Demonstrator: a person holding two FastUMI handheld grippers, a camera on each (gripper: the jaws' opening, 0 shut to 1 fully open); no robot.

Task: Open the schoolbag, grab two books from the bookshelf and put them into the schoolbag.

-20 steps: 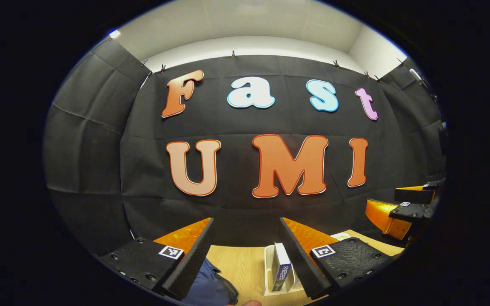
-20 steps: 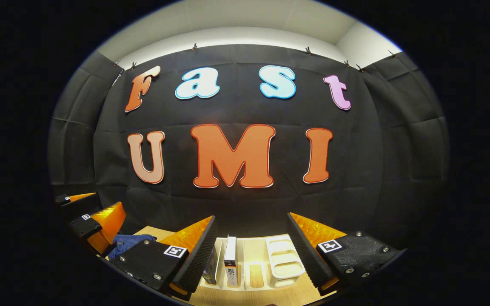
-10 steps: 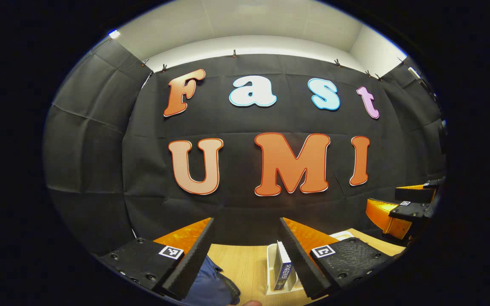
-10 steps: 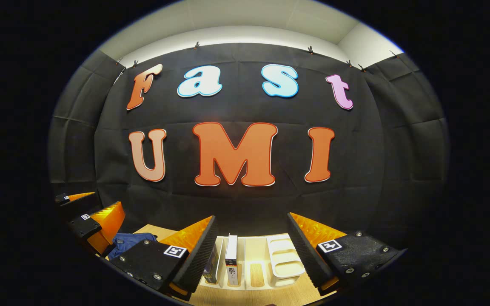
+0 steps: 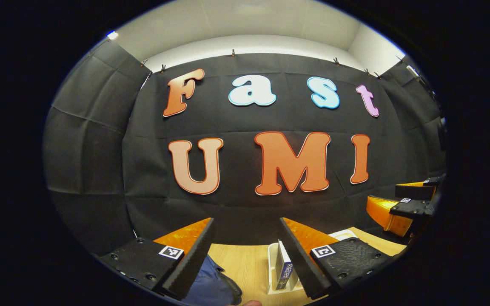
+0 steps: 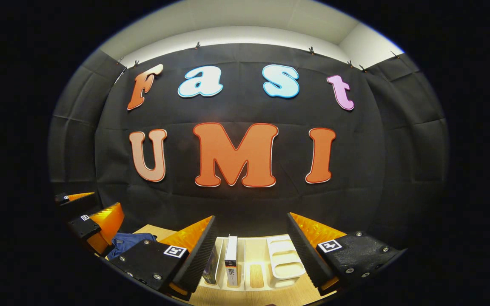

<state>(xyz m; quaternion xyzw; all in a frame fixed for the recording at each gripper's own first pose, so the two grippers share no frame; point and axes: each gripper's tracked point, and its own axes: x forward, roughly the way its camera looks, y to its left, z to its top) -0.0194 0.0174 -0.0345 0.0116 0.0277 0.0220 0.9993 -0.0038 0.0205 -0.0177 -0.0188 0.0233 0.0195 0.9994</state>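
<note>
Both hand-held grippers hang above the table with their fingers spread wide and nothing between them. The left hand-held gripper point(image 5: 245, 255) looks along the pale wooden table point(image 5: 245, 265) toward the black cloth wall; the right hand-held gripper point(image 6: 251, 255) does the same a little to its side, and each shows at the far edge of the other's view, the two well apart.

The table's far edge meets the cloth wall, and a bare strip of wood runs between the left gripper's fingers up to that edge.

The blue schoolbag point(image 5: 211, 287) lies on the table at the bottom of the left gripper view, partly under the left finger; whether its opening is undone cannot be told from the little that shows. In the right gripper view it sits at the left, behind the left hand-held gripper.

The white bookshelf point(image 6: 285, 261) stands on the table to the schoolbag's right, in front of the right hand-held gripper, with open slots on its right half.

Two books stand upright in it: a white book point(image 6: 231, 259) in the open gap between the fingers, and a dark book point(image 6: 211, 270) just beside it, partly hidden by the left finger.
</note>
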